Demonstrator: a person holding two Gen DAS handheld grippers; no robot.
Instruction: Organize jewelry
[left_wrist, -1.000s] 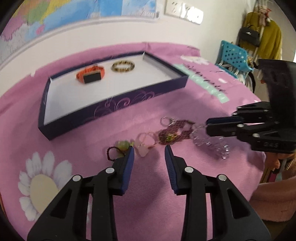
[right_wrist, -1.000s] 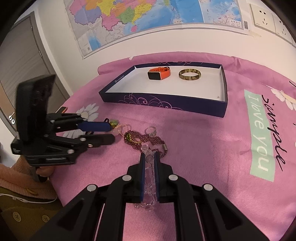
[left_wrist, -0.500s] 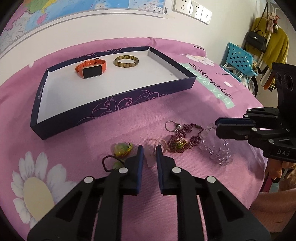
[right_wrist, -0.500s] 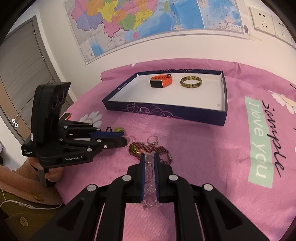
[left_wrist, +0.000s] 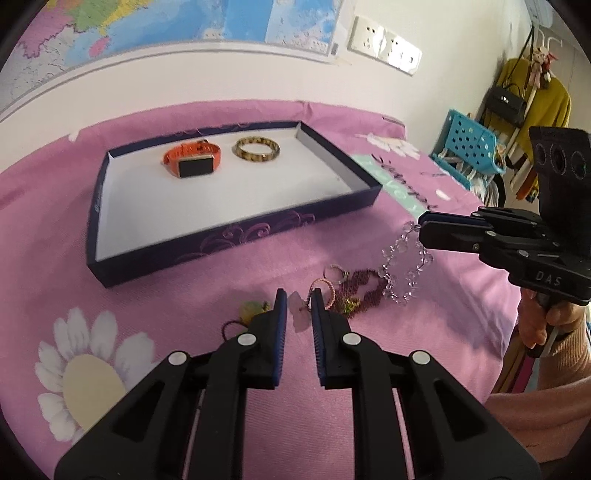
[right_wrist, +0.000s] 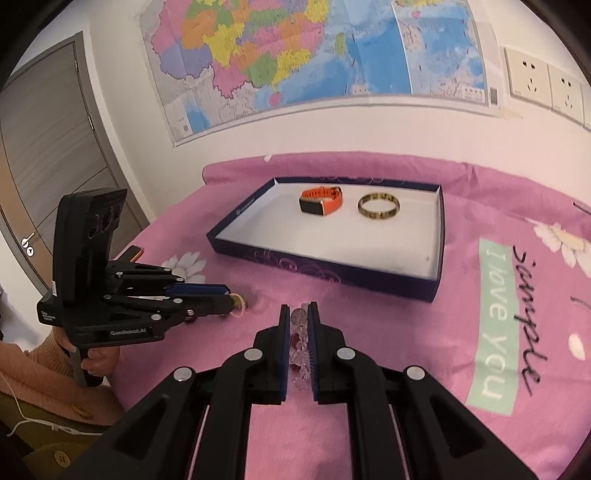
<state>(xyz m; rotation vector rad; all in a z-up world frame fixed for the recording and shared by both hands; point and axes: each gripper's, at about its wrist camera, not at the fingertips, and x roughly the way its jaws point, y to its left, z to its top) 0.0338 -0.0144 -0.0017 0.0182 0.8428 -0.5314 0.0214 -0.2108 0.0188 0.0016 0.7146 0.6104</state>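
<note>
My left gripper (left_wrist: 298, 307) is shut on a pale pink stone pendant (left_wrist: 300, 314) with a pink cord loop, just above the pink cloth. In the right wrist view the left gripper (right_wrist: 229, 295) shows the cord (right_wrist: 239, 303) at its tips. My right gripper (right_wrist: 298, 314) is shut on a clear crystal bead bracelet (right_wrist: 300, 350). In the left wrist view the bracelet (left_wrist: 406, 267) hangs from the right gripper (left_wrist: 421, 226), clear of the cloth. Behind stands a dark blue box (left_wrist: 236, 238) (right_wrist: 325, 269) holding an orange watch (left_wrist: 194, 162) (right_wrist: 321, 201) and a gold-brown bangle (left_wrist: 258, 149) (right_wrist: 379, 206).
On the cloth near the grippers lie a dark red beaded bracelet (left_wrist: 364, 288), a small ring (left_wrist: 334, 271) and a green bead on a dark cord (left_wrist: 250, 309). A blue crate (left_wrist: 469, 147) and hanging clothes stand off to the right. A wall map and sockets are behind.
The left jaws have shut on the pink pendant and lifted it slightly. The right gripper has risen, and the crystal bracelet now hangs free of the cloth.
</note>
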